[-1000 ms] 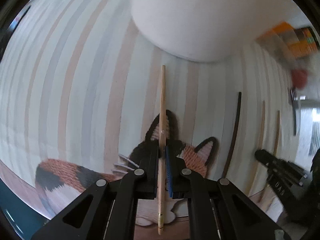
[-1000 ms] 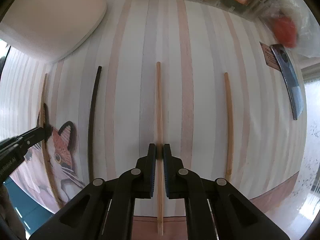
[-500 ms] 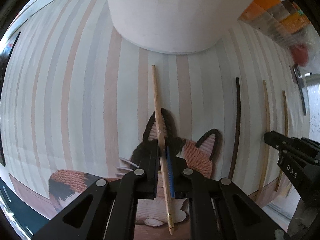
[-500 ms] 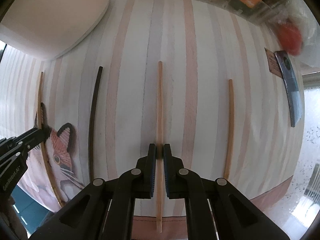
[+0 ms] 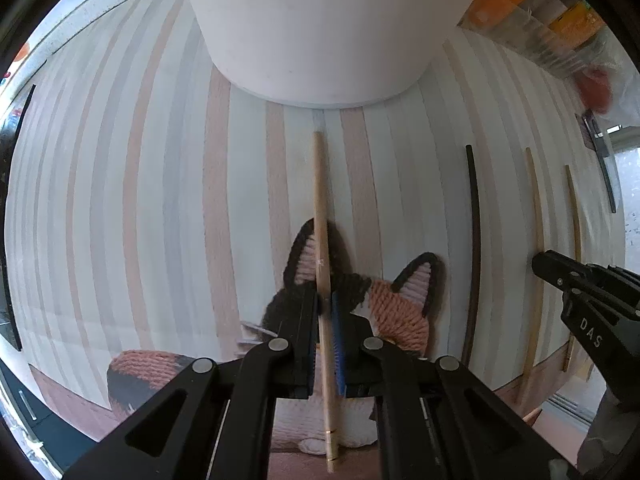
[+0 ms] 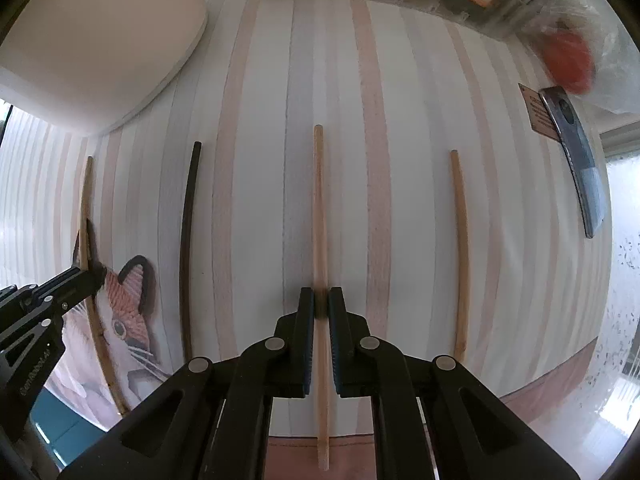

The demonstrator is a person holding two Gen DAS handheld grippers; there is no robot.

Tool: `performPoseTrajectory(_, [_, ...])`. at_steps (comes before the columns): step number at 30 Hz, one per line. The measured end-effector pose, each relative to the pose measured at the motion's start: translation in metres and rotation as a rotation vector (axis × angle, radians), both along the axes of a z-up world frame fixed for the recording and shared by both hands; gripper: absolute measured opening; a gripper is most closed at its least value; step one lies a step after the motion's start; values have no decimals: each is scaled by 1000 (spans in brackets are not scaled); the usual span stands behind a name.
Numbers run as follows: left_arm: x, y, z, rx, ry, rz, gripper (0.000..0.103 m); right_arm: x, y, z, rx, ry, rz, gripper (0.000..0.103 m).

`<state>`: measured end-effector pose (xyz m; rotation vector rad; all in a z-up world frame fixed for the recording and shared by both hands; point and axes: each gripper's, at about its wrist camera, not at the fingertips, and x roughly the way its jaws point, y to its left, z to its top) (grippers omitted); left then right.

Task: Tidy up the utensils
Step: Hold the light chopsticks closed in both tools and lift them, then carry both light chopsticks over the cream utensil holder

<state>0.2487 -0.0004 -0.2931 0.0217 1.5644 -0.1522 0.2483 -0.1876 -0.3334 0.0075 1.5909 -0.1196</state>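
— Wooden chopsticks, where are they, reckoned from the white container (image 5: pixel 316 28)?
— Left gripper (image 5: pixel 327 305) clamps one chopstick (image 5: pixel 320 216) just before it; right gripper (image 6: pixel 321 303) pinches a second chopstick (image 6: pixel 319 208) farther right, beyond the black chopstick (image 6: pixel 187 216).

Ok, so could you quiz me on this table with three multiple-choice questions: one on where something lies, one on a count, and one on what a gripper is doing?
1. Where is the thin black chopstick? A between the two gripped sticks; B right of every stick; C inside a cup.
2. How many chopsticks show in the right wrist view? A two; B four; C six.
3. The right gripper is: A wide open; B holding a spoon; C shut on a pale wooden chopstick.
Answers: 1 A, it lies between the gold-banded stick in the left gripper and the right's. 2 B, three pale, one black. 3 C, both pads press it.
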Motion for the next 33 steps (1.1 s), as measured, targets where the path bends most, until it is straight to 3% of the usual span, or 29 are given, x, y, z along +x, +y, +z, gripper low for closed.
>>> performPoseTrajectory(5, [-12,-9,1,-4,-24,6,4,-19,1,4,-23,-50,25,7])
performPoseTrajectory(9, [-25,-11,9,-16,-49,12,4,-33,-2,16,34,-81,9,7])
performPoseTrajectory(18, [-48,-8,59,-28,-185,42,4,-54,-7,62,123,-186,49,7])
performPoseTrajectory(24, [-69,14,128,-85,-341,100,4,-63,-7,111,152,-305,94,7])
performPoseTrajectory(33, [-42,24,254,-197,-610,130,4,-40,-6,224,226,-580,104,7])
